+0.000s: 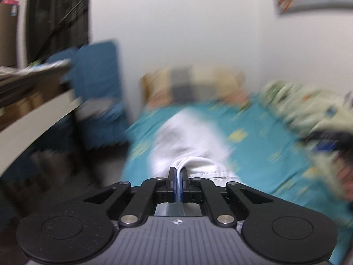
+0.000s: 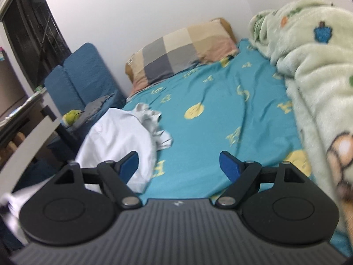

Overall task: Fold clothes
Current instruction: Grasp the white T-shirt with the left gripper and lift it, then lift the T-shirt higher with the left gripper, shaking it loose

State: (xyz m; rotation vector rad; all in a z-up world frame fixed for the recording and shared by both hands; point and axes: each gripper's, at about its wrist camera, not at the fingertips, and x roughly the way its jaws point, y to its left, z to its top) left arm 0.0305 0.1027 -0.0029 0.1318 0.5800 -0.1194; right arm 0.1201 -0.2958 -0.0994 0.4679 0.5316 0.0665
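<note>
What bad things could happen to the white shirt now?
1. The left gripper pinches only a small fold of the white garment, so it might slip out.
2. The right gripper is open and holds nothing, so the garment may sag or bunch on one side.
3. The garment lies near the edge of the teal bedsheet, so part could slide off.

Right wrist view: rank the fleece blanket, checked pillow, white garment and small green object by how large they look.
1. fleece blanket, though nearness to the camera inflates it
2. white garment and checked pillow, too alike to rank
3. small green object
</note>
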